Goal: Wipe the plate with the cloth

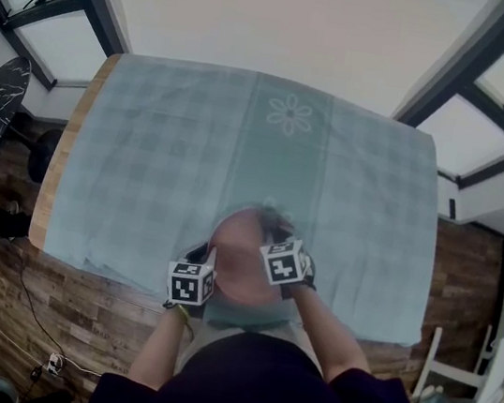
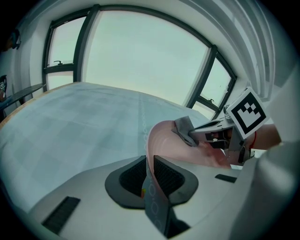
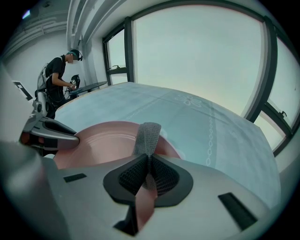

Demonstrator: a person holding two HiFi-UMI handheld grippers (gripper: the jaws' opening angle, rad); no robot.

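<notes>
I have my left gripper (image 2: 149,165) shut tight on the rim of the plate (image 2: 161,140), by the counter (image 1: 146,151) near edge | my right gripper (image 3: 147,169) squeezes the cloth (image 3: 149,136) | if I rub too hard, the plate may slip out

A wooden table (image 1: 60,165) sits under a pale blue checked tablecloth (image 1: 145,160) with a flower motif (image 1: 290,114); dark-framed windows (image 1: 500,102) fill the room with flat daylight; brown wood-plank floor (image 1: 74,305) below, a cable (image 1: 32,320) trailing across it; a white chair (image 1: 437,364) stands at right.
</notes>
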